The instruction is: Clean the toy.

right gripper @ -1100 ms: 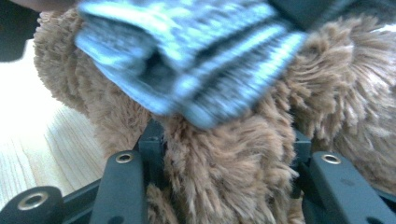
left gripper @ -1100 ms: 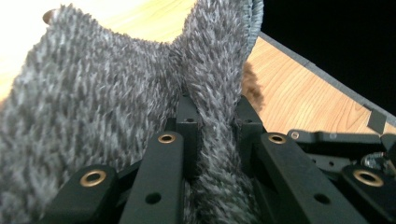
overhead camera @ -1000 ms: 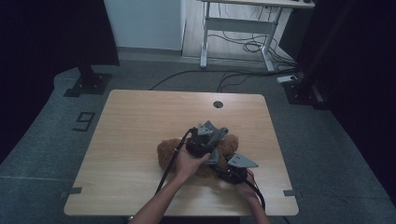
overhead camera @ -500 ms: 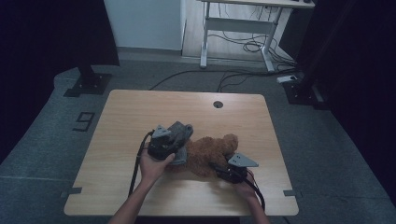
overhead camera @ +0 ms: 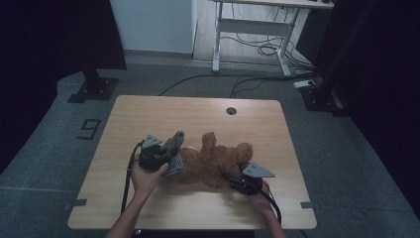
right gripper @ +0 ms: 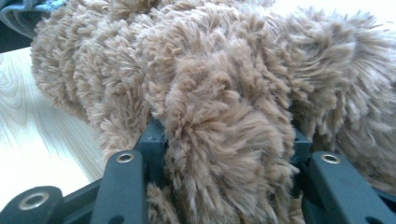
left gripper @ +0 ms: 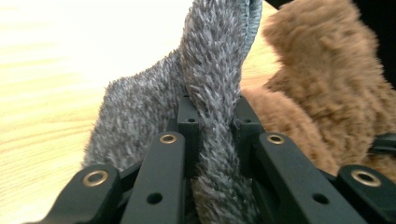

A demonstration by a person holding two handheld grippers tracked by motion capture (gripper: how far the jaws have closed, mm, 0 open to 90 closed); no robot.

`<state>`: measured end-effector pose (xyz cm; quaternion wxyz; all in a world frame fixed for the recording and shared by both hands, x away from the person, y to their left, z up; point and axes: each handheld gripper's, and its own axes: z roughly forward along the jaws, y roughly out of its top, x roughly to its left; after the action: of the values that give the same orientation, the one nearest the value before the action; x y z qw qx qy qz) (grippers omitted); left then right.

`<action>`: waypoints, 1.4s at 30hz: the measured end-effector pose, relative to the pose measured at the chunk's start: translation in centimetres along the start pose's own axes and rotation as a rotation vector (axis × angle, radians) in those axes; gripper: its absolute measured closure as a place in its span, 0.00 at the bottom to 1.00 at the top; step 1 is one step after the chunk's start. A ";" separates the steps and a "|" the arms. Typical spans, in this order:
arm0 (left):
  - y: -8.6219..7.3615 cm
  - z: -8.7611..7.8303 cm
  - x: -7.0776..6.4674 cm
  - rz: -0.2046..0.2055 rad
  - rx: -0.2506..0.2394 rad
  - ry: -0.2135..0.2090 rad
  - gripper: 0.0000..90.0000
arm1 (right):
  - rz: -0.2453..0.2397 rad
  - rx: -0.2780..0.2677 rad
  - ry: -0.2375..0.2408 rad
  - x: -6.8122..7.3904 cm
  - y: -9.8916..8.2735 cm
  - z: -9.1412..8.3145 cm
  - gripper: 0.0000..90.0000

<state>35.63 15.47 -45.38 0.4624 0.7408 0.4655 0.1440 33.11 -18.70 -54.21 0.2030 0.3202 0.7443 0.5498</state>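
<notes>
One brown plush bear (overhead camera: 215, 161) lies on its back near the front middle of the wooden bench (overhead camera: 198, 116), its fur long, shaggy and a warm tan, one limb poking up toward the far edge. Beside it, at its left end, there is one piece of grey fuzzy cloth (overhead camera: 173, 153), short-piled and darker than the bear, with a stitched hem showing along its edge in the left gripper view.

Two claws are at work, one in each of the person's hands. The left claw (overhead camera: 171, 156) is clamped tight on the grey cloth (left gripper: 212, 116), which stands pinched up between its black jaws and just touches the bear's flank. The right claw (overhead camera: 235, 181) is closed on a thick tuft of the bear (right gripper: 224, 126) at its right end, the fur bulging out between and over the jaws.

One round grommet hole (overhead camera: 231, 110) sits in the bench near its far edge, well apart from the bear.
</notes>
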 end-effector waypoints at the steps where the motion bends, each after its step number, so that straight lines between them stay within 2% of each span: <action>1: 0.3 0.0 -0.6 0.014 -0.006 -0.006 0.86 | 0.002 0.000 0.000 0.0 0.0 0.0 0.56; 4: 1.3 0.2 -2.5 0.047 -0.025 -0.044 0.86 | 0.006 -0.002 -0.001 -0.1 0.0 0.0 0.56; 9: 3.1 0.7 -6.4 0.121 -0.069 -0.106 0.86 | 0.008 -0.004 0.000 -0.1 -0.1 0.0 0.56; 13: 4.4 2.3 -9.8 0.184 -0.070 -0.143 0.86 | 0.010 -0.003 0.003 -0.1 -0.1 0.0 0.56; 15: 4.8 3.9 -11.3 0.214 -0.050 -0.162 0.86 | 0.010 -0.002 0.003 -0.1 0.0 0.0 0.56; 19: 4.7 7.7 -13.3 0.234 0.023 -0.158 0.85 | 0.013 -0.005 0.004 -0.1 -0.1 0.0 0.56; 20: 4.5 8.7 -13.6 0.245 0.050 -0.147 0.85 | 0.014 -0.005 0.003 -0.1 -0.1 0.0 0.56; 22: 3.8 10.3 -13.8 0.291 0.092 -0.095 0.85 | 0.011 -0.006 0.003 -0.1 -0.1 0.0 0.56; 23: 3.3 10.8 -13.7 0.293 0.079 -0.091 0.86 | 0.009 -0.005 0.001 -0.1 -0.1 0.0 0.56; 24: 3.1 10.8 -13.4 0.269 0.061 -0.103 0.86 | 0.010 -0.001 -0.004 -0.2 -0.1 0.0 0.56; 25: 3.0 10.6 -13.0 0.247 0.054 -0.119 0.86 | 0.015 0.000 -0.003 -0.2 -0.2 0.0 0.56; 27: 3.0 10.0 -12.3 0.227 0.056 -0.130 0.86 | 0.013 -0.003 0.003 -0.2 -0.2 0.0 0.56; 30: 2.8 8.6 -11.1 0.219 0.054 -0.100 0.86 | 0.012 -0.002 0.001 -0.2 -0.1 0.0 0.56; 32: 2.3 7.3 -9.5 0.216 0.056 -0.061 0.86 | 0.013 0.001 0.001 -0.2 -0.1 0.0 0.56; 33: 1.9 6.6 -8.4 0.200 0.045 -0.053 0.86 | 0.014 0.001 0.001 -0.2 -0.1 0.0 0.56; 36: 1.0 4.5 -6.0 0.138 -0.007 -0.092 0.87 | 0.021 -0.005 0.002 -0.2 -0.1 0.1 0.56; 38: 0.6 3.3 -5.0 0.127 -0.033 -0.077 0.87 | 0.024 -0.005 0.000 -0.2 -0.1 0.1 0.56; 40: 0.0 2.0 -3.4 0.111 -0.050 -0.041 0.87 | 0.031 -0.006 0.000 -0.2 -0.1 0.1 0.56; 42: -0.6 1.3 -1.8 0.059 -0.053 -0.038 0.87 | 0.030 -0.006 0.001 -0.2 -0.1 0.1 0.56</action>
<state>35.17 13.38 -46.17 0.4863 0.7442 0.4306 0.1557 33.29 -18.84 -54.36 0.1952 0.3303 0.7378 0.5554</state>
